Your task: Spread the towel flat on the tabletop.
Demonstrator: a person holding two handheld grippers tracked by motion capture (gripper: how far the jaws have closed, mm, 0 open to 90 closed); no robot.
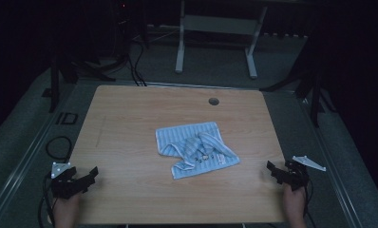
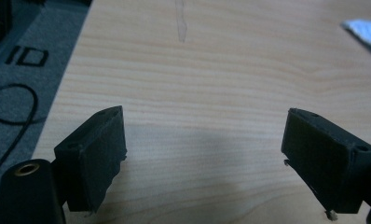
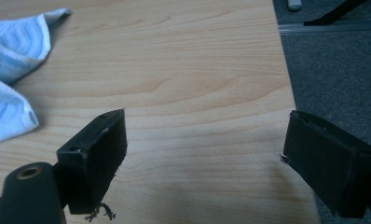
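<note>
Towel (image 2: 366, 31) cut off at edge

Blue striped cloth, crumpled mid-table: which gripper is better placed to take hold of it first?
Probably the right gripper. The cloth lies right of the table's middle, its near corner toward that side. The left gripper has more bare wood to cross. Both are open and empty.

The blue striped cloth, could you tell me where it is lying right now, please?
In the high view, the blue striped cloth lies crumpled near the middle of the wooden table, below the round cable hole and apart from both hand-held grippers.
</note>
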